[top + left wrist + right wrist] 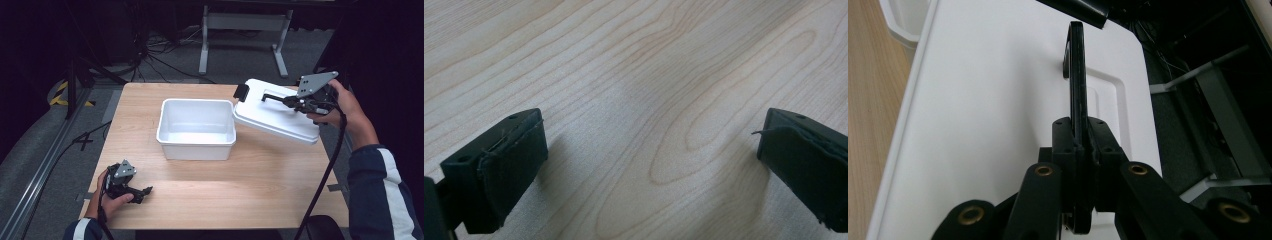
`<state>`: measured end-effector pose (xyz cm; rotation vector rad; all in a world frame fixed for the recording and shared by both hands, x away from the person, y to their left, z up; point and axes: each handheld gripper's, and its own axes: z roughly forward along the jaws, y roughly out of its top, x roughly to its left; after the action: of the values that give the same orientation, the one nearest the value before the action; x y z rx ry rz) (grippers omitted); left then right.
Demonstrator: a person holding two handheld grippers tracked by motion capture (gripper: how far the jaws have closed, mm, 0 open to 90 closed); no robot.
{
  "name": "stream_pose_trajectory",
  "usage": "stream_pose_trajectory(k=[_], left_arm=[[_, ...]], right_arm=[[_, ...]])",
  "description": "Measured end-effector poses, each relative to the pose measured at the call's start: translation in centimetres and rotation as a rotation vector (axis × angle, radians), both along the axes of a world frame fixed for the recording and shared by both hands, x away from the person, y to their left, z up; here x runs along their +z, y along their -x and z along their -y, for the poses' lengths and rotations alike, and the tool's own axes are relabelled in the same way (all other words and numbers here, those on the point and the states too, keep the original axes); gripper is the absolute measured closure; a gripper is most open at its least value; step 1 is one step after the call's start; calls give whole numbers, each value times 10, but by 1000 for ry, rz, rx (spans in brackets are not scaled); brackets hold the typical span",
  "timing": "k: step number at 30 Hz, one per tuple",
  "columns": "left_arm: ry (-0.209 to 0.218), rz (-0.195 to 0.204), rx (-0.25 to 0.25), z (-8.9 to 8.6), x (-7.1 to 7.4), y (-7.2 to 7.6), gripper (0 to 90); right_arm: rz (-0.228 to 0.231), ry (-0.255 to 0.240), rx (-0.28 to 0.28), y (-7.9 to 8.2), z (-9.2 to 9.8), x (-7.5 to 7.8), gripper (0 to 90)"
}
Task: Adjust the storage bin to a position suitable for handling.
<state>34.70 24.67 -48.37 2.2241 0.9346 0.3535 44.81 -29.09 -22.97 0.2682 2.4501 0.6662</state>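
Observation:
An open white plastic bin [196, 129] stands in the middle of the wooden table [210, 195]. Its white lid [277, 112] hangs tilted in the air to the bin's right, one edge close to the bin's right rim. My right gripper [292, 101] is shut on the lid's black handle [1077, 75], which runs straight up between the jaws in the right gripper view, with the lid's white top [998, 100] behind it. A black latch [241, 92] sticks out at the lid's far end. My left gripper [142, 192] rests open on the table at the front left, bare wood [649, 100] between its jaws.
Grey floor with cables [150, 55] and a white stand [242, 30] lies beyond the table. A rail [45, 165] runs along the left side. The right gripper's cable [325, 175] trails down across the table's right edge.

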Motion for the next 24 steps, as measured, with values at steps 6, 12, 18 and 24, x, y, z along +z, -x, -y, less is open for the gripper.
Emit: stream_pose_trajectory(k=[6,12,18,24], left_arm=[[0,0,0,0,0,0,2],[0,0,0,0,0,0,2],[0,0,0,0,0,0,2],[0,0,0,0,0,0,2]], right_arm=[[-14,-2,-10,-2,10,-9,847],[-28,-13,-21,-4,16,-15,847],[-38,-21,-39,-5,24,-21,848],[-45,-6,-54,-7,27,-31,848]])
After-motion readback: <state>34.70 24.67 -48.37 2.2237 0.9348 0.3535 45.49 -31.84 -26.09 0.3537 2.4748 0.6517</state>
